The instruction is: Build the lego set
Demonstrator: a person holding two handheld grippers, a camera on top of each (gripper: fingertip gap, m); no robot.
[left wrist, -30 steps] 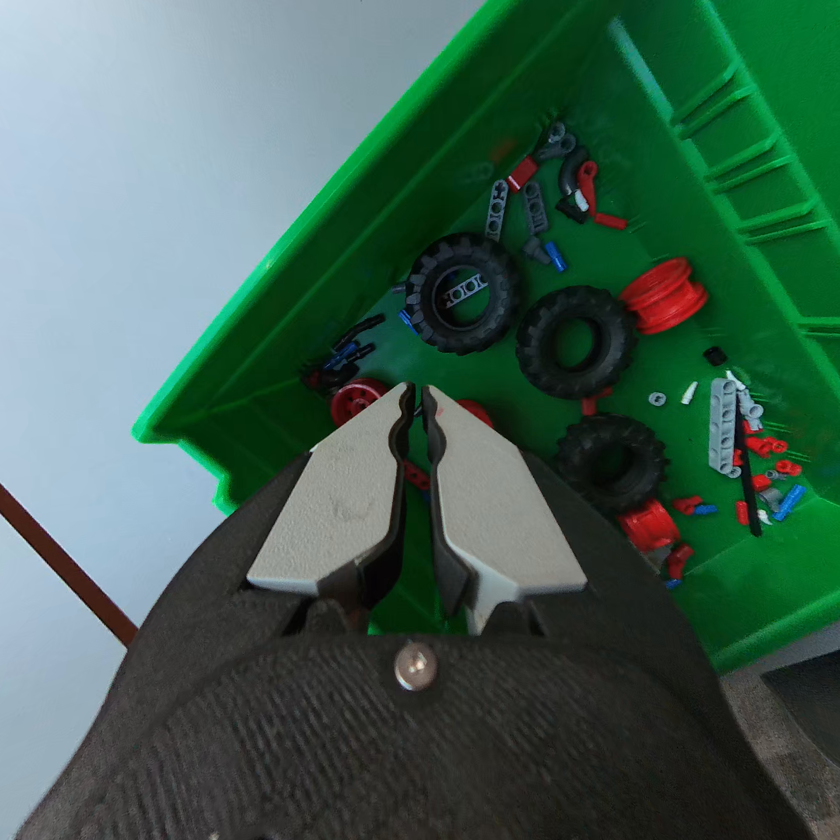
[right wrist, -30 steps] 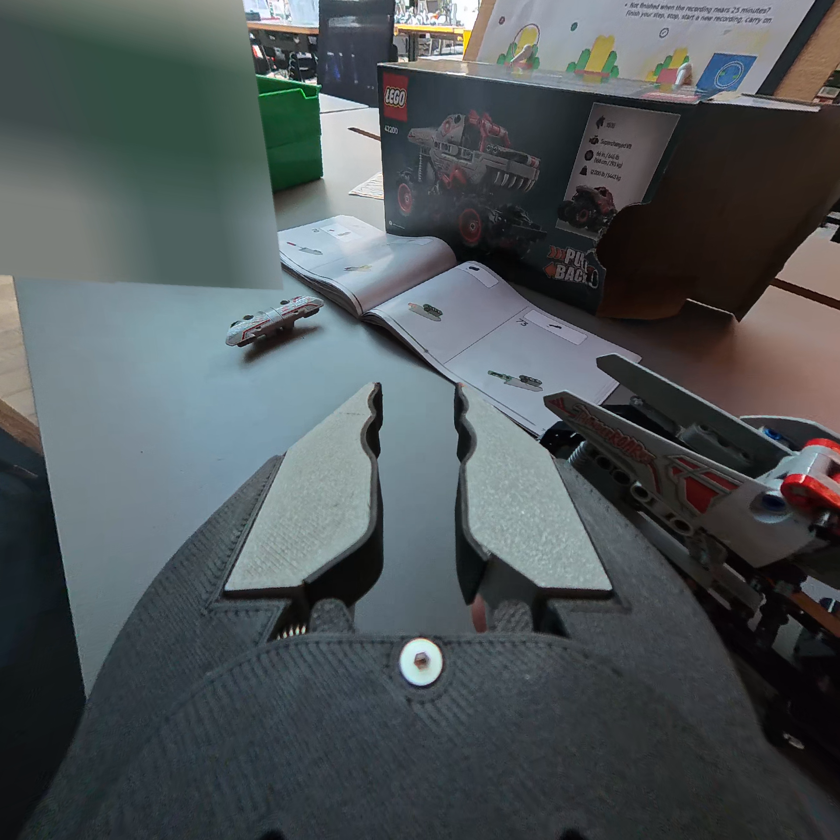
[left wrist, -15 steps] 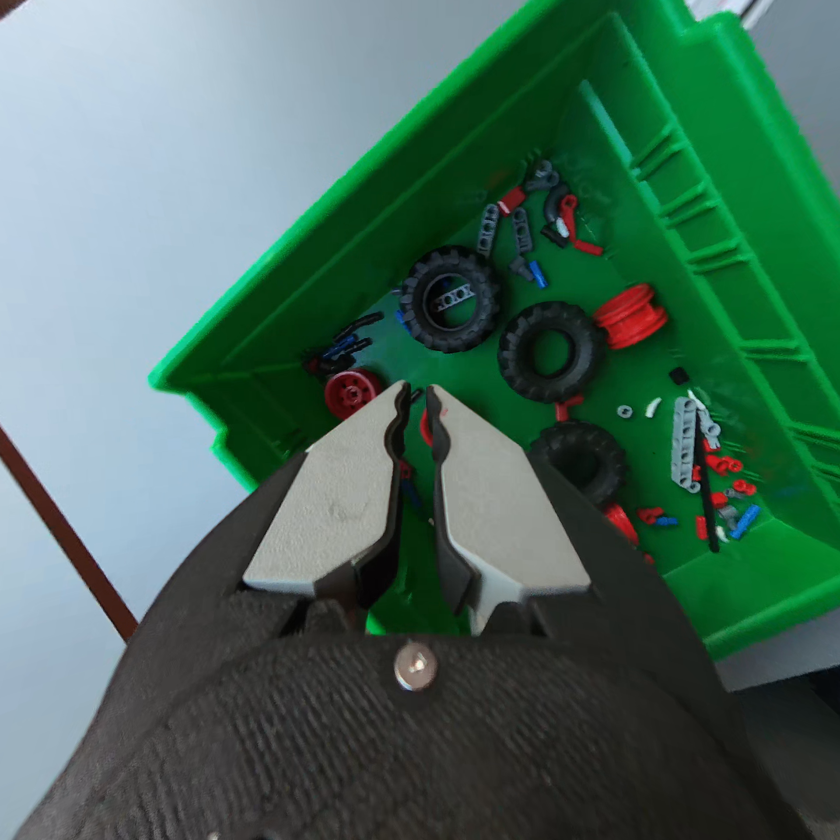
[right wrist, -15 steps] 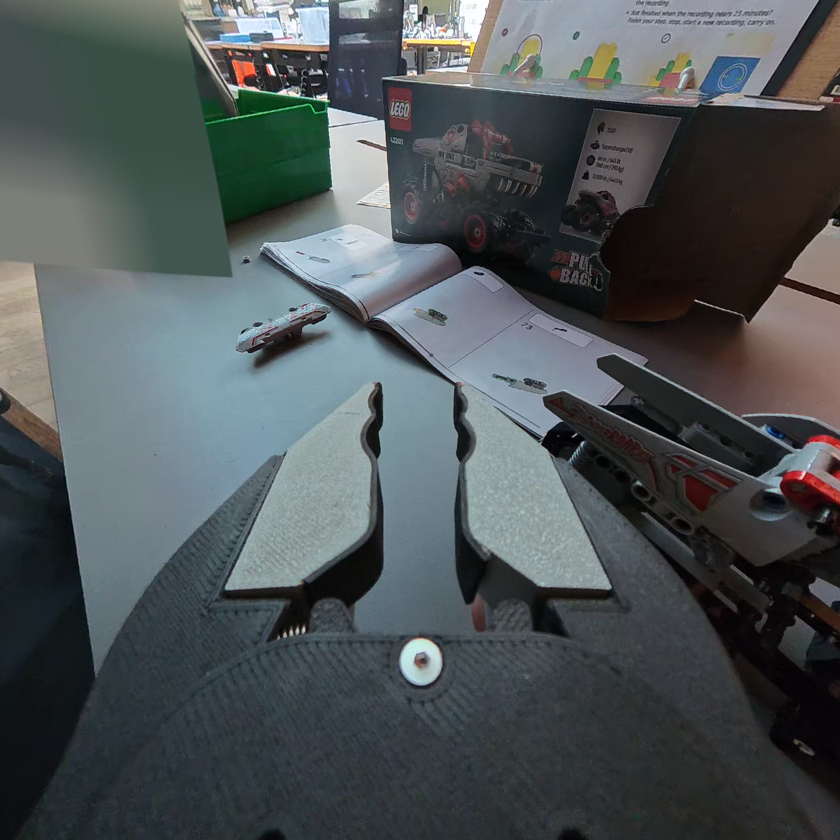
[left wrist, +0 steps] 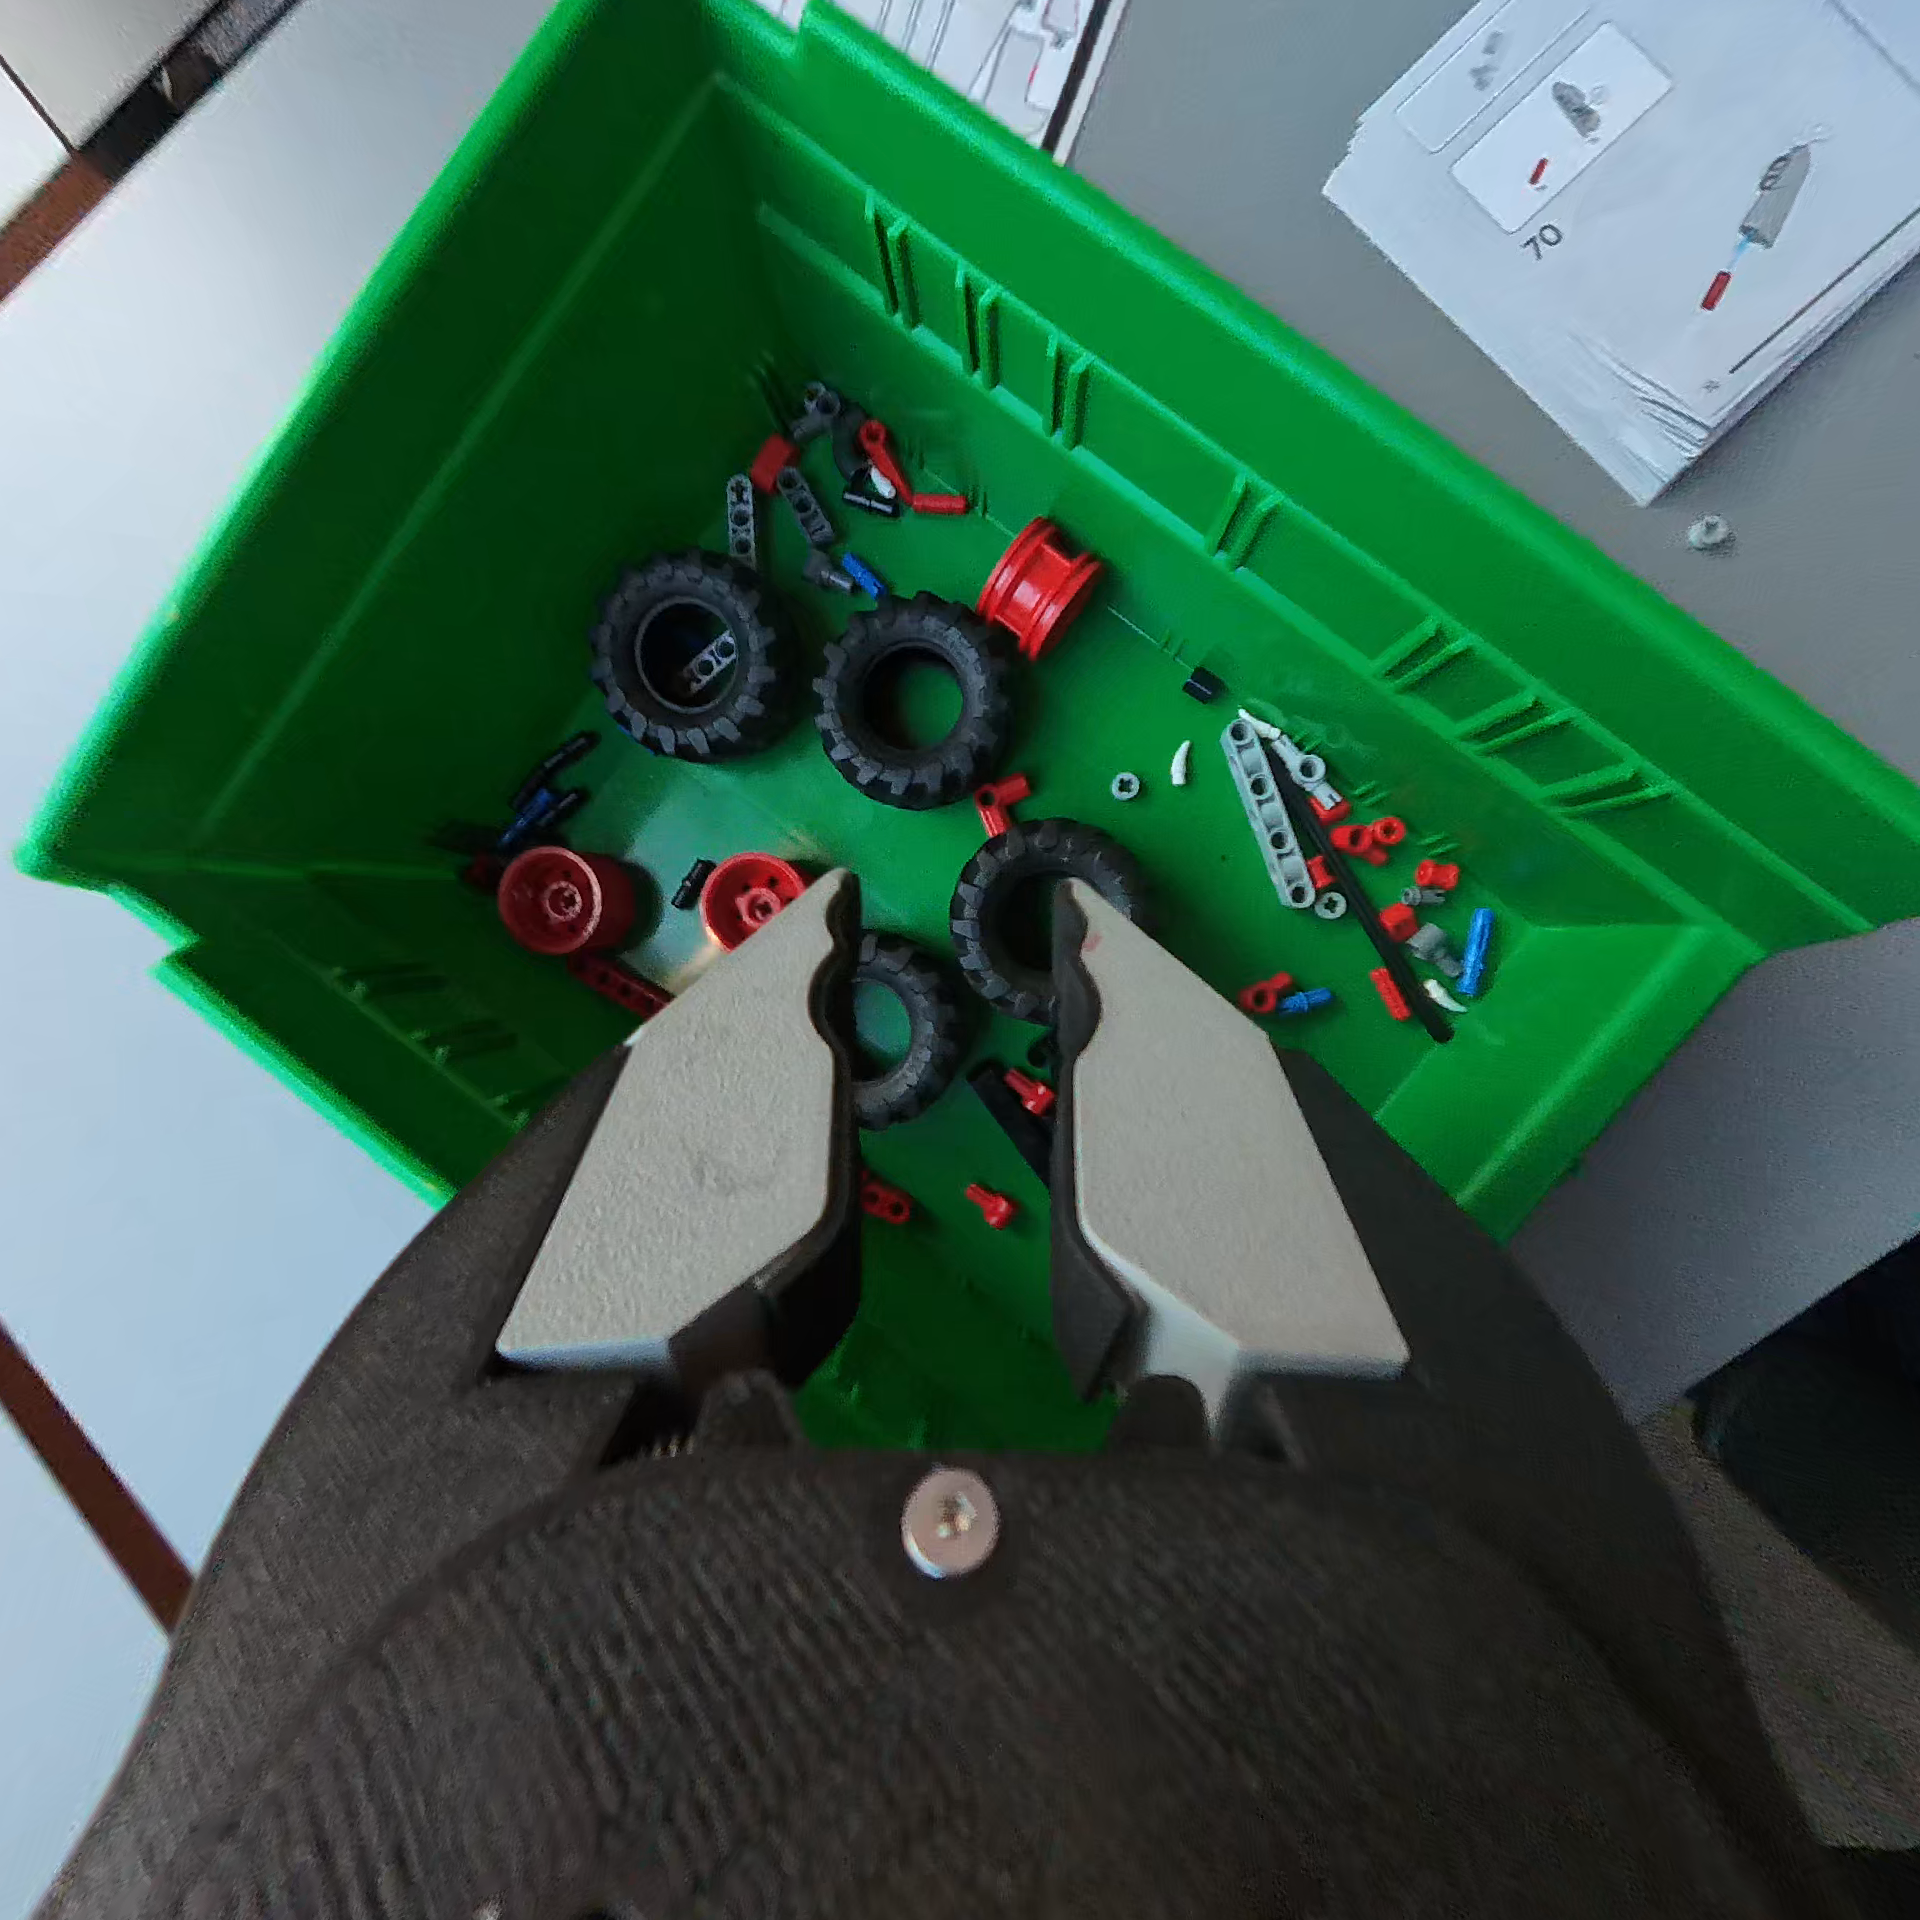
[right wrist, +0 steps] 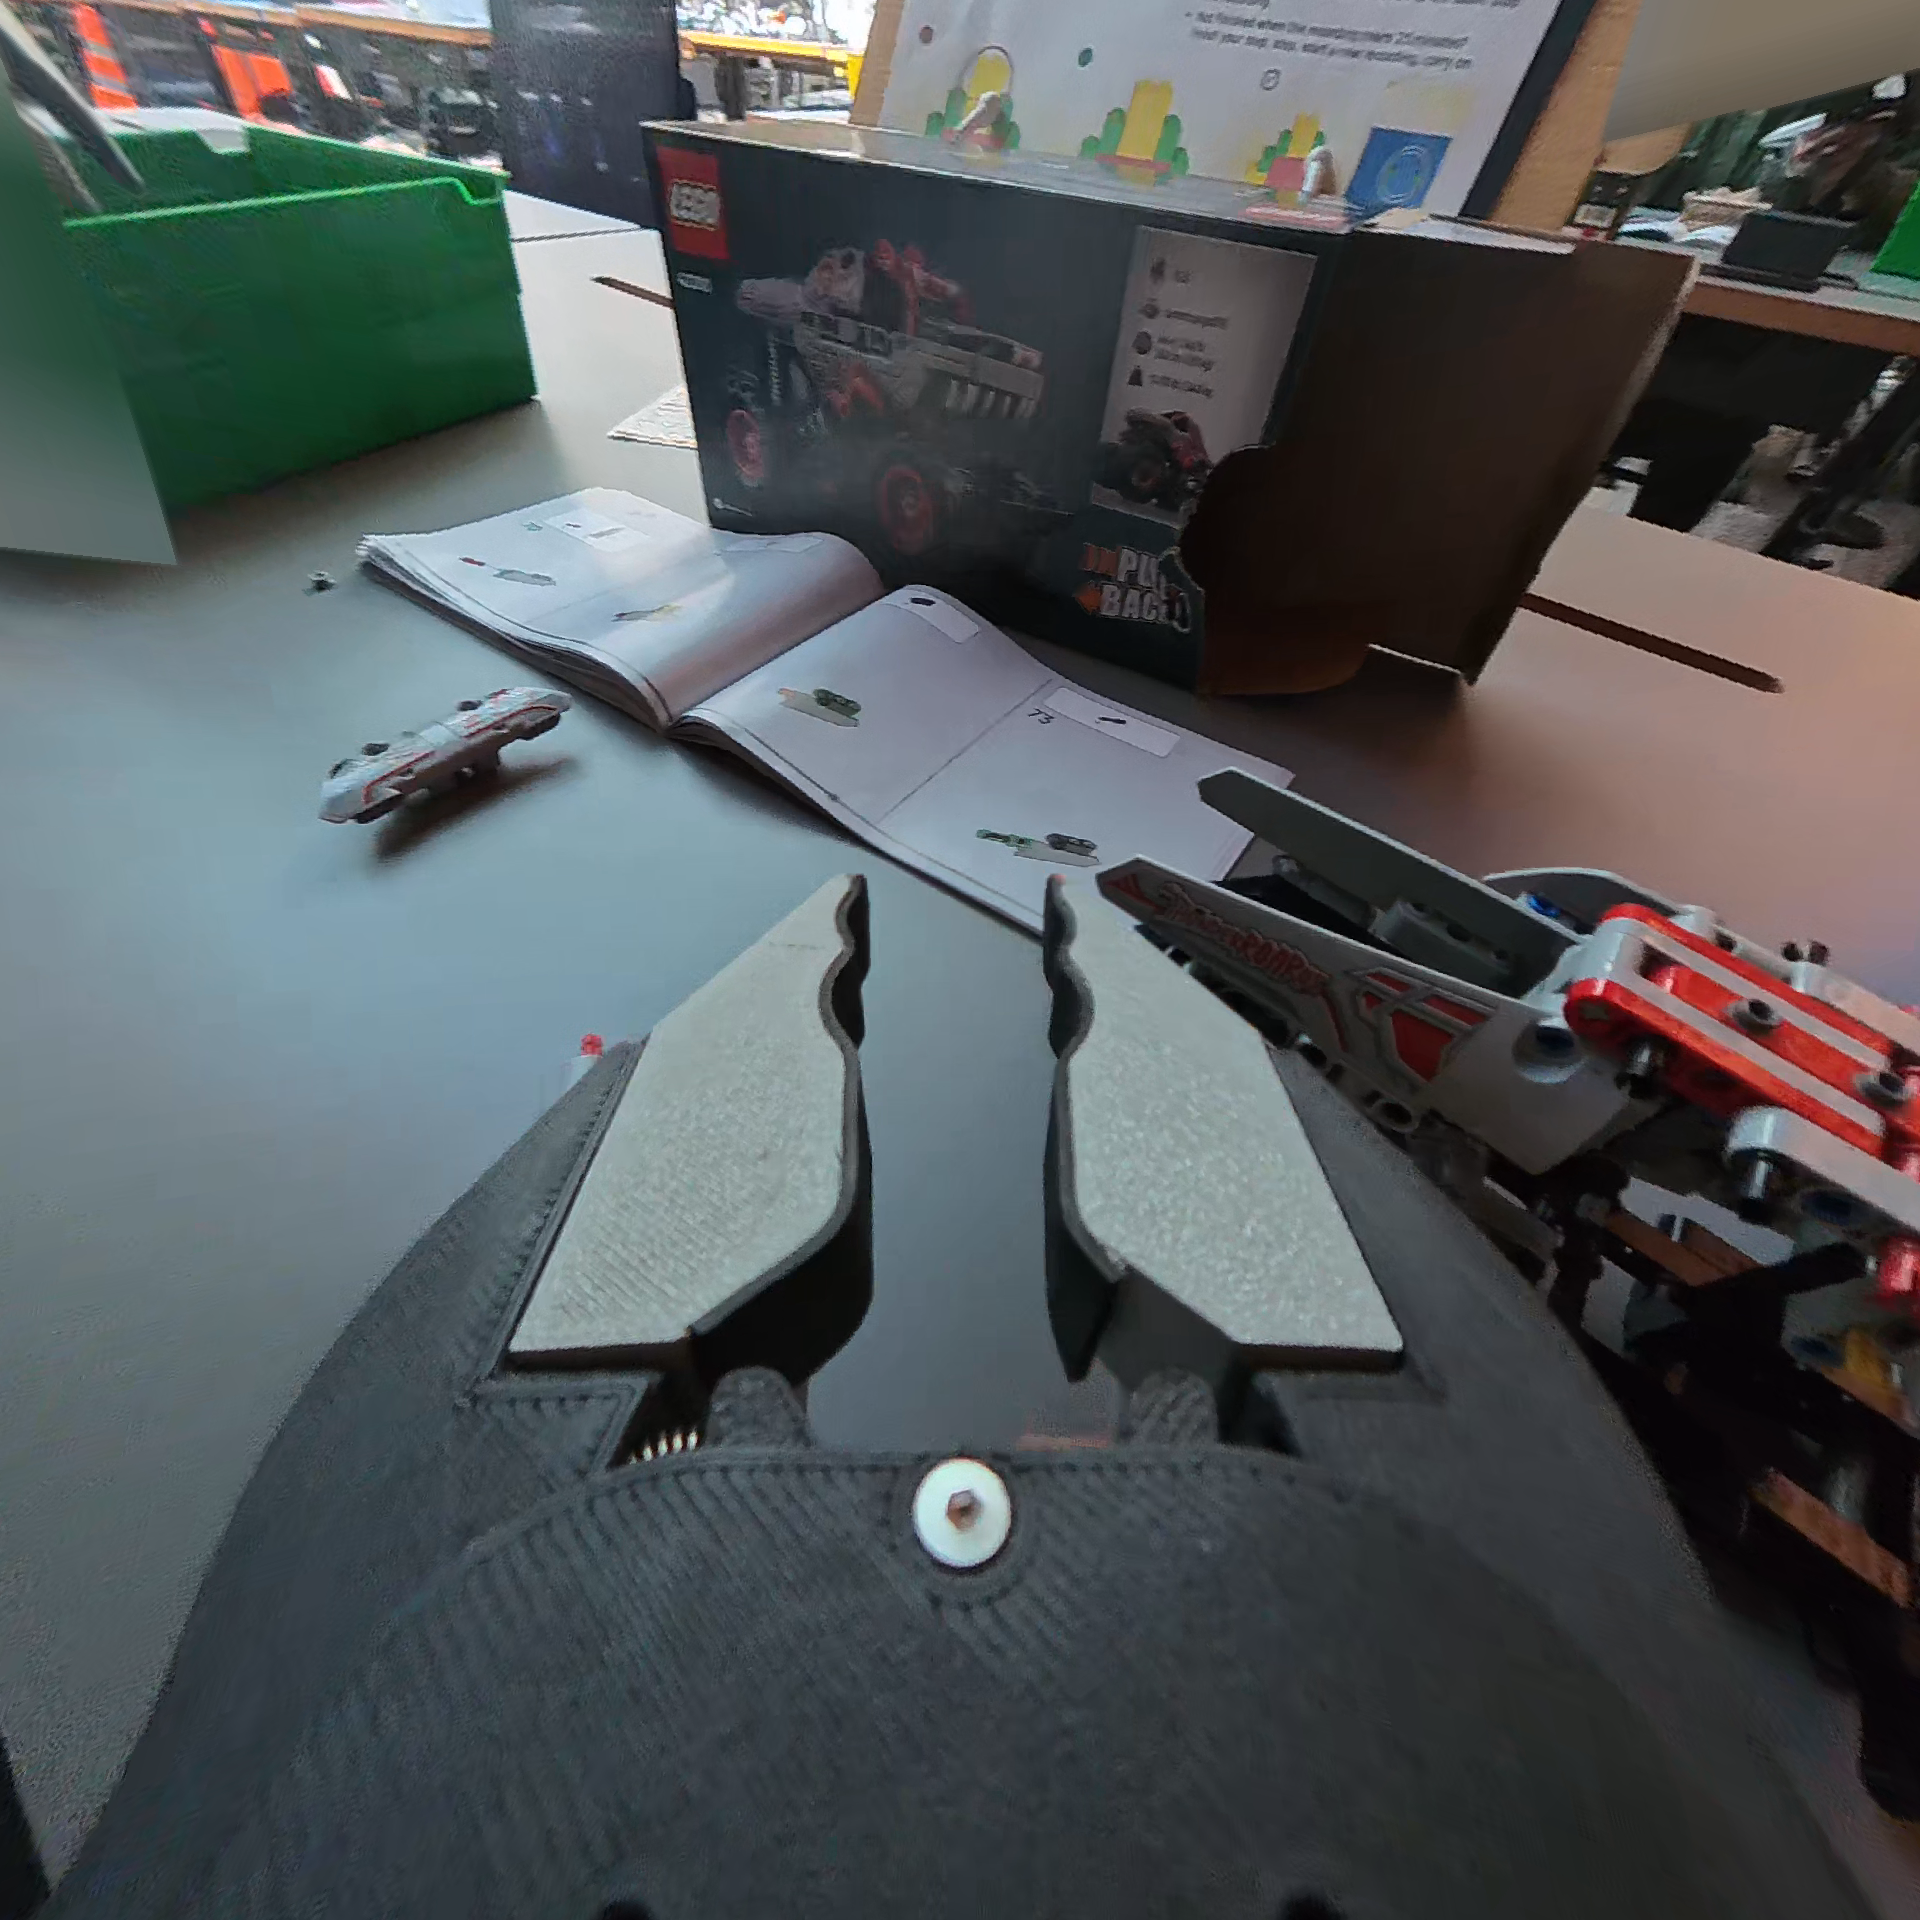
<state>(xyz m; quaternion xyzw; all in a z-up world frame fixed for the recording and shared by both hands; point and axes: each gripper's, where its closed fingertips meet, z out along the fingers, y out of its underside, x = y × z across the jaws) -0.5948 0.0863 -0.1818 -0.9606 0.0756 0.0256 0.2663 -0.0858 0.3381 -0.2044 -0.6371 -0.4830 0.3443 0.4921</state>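
My left gripper (left wrist: 951, 904) is open and empty, above the green bin (left wrist: 436, 416). The bin holds several black tyres (left wrist: 686, 665), red wheel hubs (left wrist: 1039, 582) and small red, grey and blue parts. One tyre (left wrist: 904, 1029) lies between my fingers, farther down. My right gripper (right wrist: 951, 904) is open and empty, low over the dark table. The part-built grey and red truck (right wrist: 1507, 1039) stands just to its right. A small grey and red sub-assembly (right wrist: 447, 743) lies on the table ahead to the left.
The open instruction booklet (right wrist: 831, 686) lies ahead of the right gripper, with the set's box (right wrist: 1039, 395) behind it. The green bin (right wrist: 291, 332) stands at the far left. The booklet's corner (left wrist: 1662, 208) shows beyond the bin in the left wrist view.
My left gripper has opened wide and pulled up and back from the bin, so more of the bin shows. My right gripper has stayed open and shifted slightly.
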